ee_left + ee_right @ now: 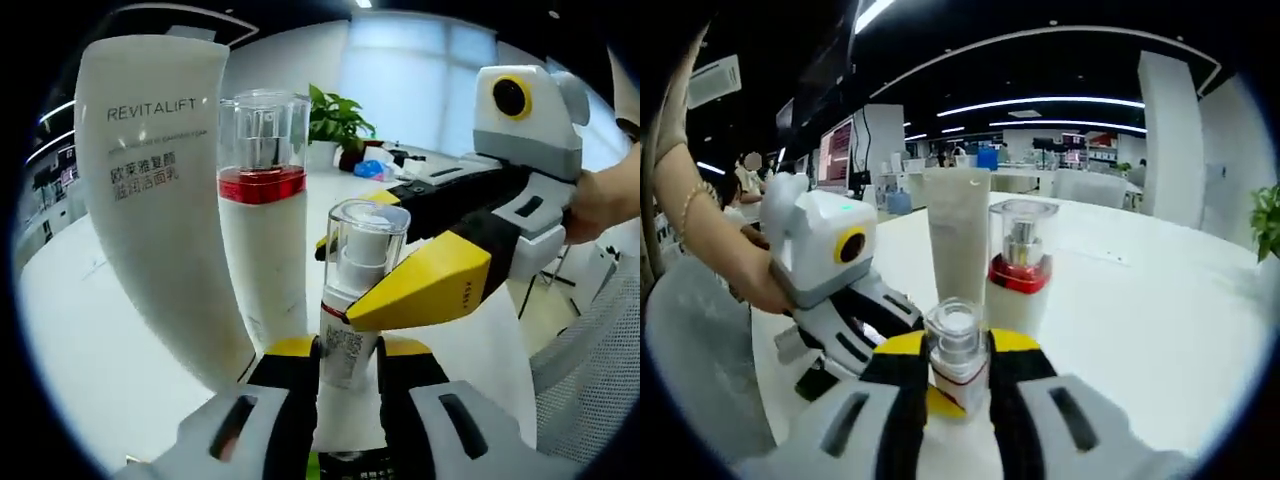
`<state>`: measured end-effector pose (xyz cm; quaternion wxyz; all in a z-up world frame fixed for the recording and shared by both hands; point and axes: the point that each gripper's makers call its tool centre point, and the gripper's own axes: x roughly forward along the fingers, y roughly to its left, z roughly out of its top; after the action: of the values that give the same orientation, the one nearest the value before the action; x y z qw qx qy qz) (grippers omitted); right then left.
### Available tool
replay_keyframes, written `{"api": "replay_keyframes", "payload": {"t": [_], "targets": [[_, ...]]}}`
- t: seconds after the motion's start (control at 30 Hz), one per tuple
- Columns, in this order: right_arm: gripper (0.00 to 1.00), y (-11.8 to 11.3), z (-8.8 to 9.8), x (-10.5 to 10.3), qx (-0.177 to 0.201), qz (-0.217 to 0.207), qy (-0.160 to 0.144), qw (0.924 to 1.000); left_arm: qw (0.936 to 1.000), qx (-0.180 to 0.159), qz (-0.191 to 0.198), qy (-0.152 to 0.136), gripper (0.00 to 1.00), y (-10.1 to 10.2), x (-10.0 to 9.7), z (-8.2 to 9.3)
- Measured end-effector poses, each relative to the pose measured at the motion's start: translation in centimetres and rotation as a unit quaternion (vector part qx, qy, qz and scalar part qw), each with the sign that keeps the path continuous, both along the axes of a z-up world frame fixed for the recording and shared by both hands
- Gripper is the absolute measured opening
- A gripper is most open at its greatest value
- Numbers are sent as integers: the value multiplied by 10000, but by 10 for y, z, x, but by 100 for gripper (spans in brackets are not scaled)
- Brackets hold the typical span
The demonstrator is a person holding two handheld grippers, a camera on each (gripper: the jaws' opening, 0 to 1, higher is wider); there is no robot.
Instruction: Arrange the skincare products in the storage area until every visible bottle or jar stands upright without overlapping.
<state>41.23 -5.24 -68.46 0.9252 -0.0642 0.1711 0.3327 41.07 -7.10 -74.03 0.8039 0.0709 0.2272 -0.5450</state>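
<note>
Bottles are standing upright and close together on the white table, apparently so none overlaps. Both grippers are closing on the small pump bottle, likely steadying it while it is set down; the left gripper is clamping its lower body at six o'clock, and the right gripper is pinching it near the cap. Counted: three products; one tall white tube at ten o'clock, one red-collared pump bottle at twelve, one small pump bottle.
</note>
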Motion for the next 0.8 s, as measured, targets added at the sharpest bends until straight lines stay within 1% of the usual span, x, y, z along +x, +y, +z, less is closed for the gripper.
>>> {"api": "replay_keyframes", "payload": {"t": [0.1,0.23,0.33,0.47,0.5,0.63,0.8], "targets": [[23,0,-3,1,0,-27,44,10000,10000,-18,6,13,19,1,3,0],[22,-3,-6,-1,-97,-81,31,9999,10000,-8,-17,-48,19,2,7,1],[22,-5,-6,-1,-98,-134,23,9999,9997,52,-186,-163,19,1,6,1],[22,-9,-8,-1,-96,-218,56,9997,9982,248,-410,-370,19,-3,4,1],[23,-9,-9,-1,-90,-229,69,9997,9977,274,-481,-383,19,-5,2,1],[24,-12,-12,-1,-121,-295,125,9994,9960,429,-684,-392,17,-6,1,-2],[24,-13,-16,1,-125,-325,174,9992,9960,452,-716,-270,17,-6,2,-4]]}}
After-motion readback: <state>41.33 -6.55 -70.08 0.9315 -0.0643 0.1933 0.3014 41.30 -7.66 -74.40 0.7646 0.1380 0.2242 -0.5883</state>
